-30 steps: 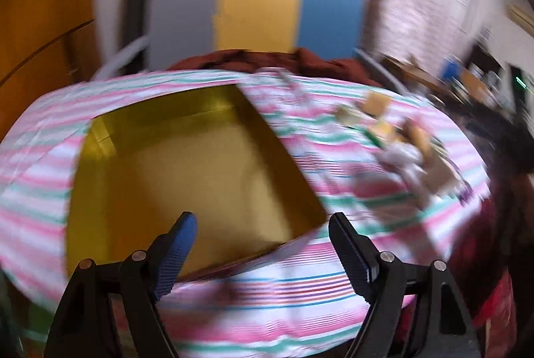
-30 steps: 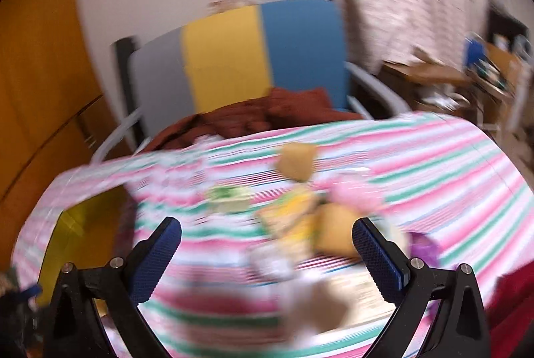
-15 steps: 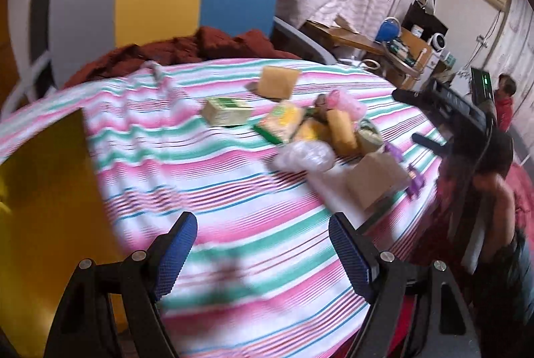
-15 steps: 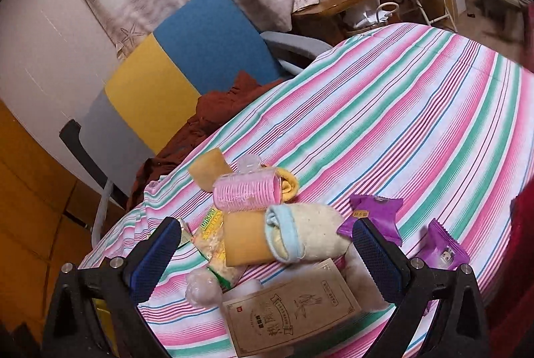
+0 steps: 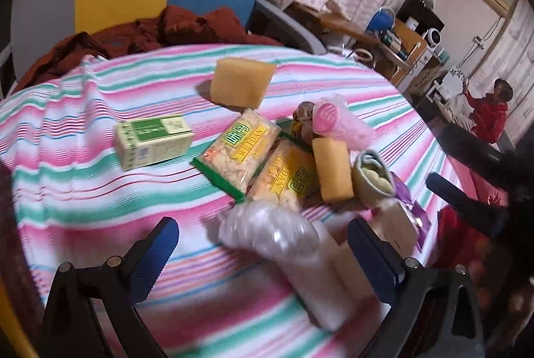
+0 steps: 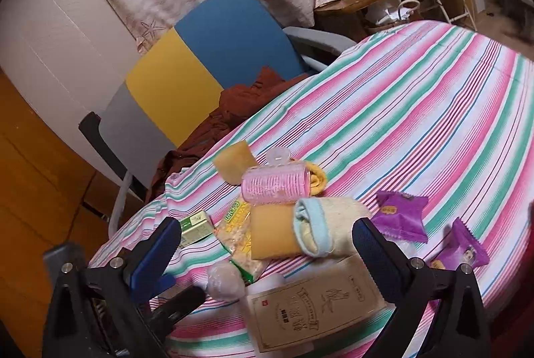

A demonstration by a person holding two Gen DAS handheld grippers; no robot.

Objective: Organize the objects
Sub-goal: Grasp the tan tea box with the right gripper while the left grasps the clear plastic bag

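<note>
Left wrist view shows a cluster of small objects on the striped cloth (image 5: 100, 184) covering the bench, toward its right edge. A clear plastic bag (image 5: 267, 228) lies nearest, between the fingers of the left gripper (image 5: 262, 244), which stands released, jaws wide, holding nothing. Beyond the bag lie two snack packets marked WEIDAN (image 5: 242, 146), side by side and touching. A green and cream box (image 5: 153, 141) sits apart to their left. A yellow sponge block (image 5: 242, 86) stands toward the far edge, separate from the rest. A second yellow sponge (image 5: 332, 169) touches the packets on the right, with a rolled cloth (image 5: 373, 177) just beside it and a pink hair roller (image 5: 337, 121) behind it.

Right wrist view shows the same cluster from the near edge. The right gripper (image 6: 263, 249) is also released, jaws spread, empty, hovering over a brown printed box (image 6: 317, 308) at the near edge. The pink hair roller (image 6: 275, 184) rests on top of the pile, above the rolled cloth (image 6: 325, 229). Two purple wrapped sweets (image 6: 402, 216) lie on the cloth to the right, near each other but apart from the pile. A chair (image 6: 200, 71) with grey, yellow and blue panels stands at the far edge, a rust-coloured garment (image 6: 240, 104) draped on it.
</note>
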